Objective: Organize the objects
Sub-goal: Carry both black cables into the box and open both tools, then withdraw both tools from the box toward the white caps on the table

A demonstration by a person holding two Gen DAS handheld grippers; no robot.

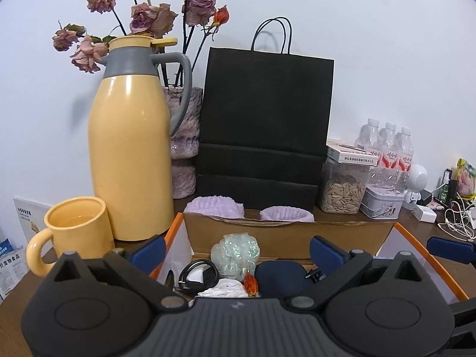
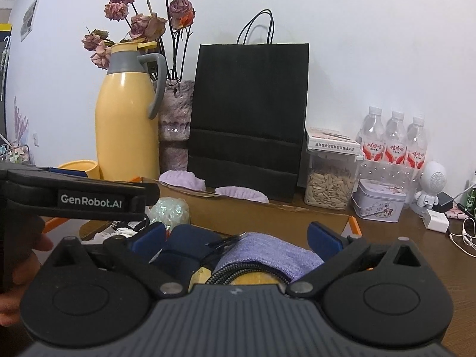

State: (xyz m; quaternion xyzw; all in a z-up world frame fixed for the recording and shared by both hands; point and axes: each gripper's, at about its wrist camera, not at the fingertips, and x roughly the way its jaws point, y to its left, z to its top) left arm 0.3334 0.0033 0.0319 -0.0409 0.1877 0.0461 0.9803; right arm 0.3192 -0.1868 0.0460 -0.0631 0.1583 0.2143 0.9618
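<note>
A cardboard box with orange edges (image 1: 401, 232) sits on the brown table and holds loose items. In the left wrist view my left gripper (image 1: 236, 248) stands open over the box, nothing between its blue pads. Below it lie an iridescent mesh ball (image 1: 236, 255), a coiled black cable (image 1: 197, 273), a small orange dried flower (image 1: 250, 282) and a dark blue pouch (image 1: 281, 273). My right gripper (image 2: 238, 238) is open too, above a purple zip pouch (image 2: 267, 255) that lies in the box; the pads do not press on it. The left gripper's body (image 2: 89, 199) crosses the right wrist view at the left.
Behind the box stand a yellow thermos (image 1: 131, 154), a yellow mug (image 1: 77, 229), a vase of dried roses (image 1: 184, 136) and a black paper bag (image 1: 264, 125). Two lilac fluffy pieces (image 1: 214, 206) rest on the box flap. A seed jar (image 1: 342, 190), a tin, water bottles and chargers crowd the right.
</note>
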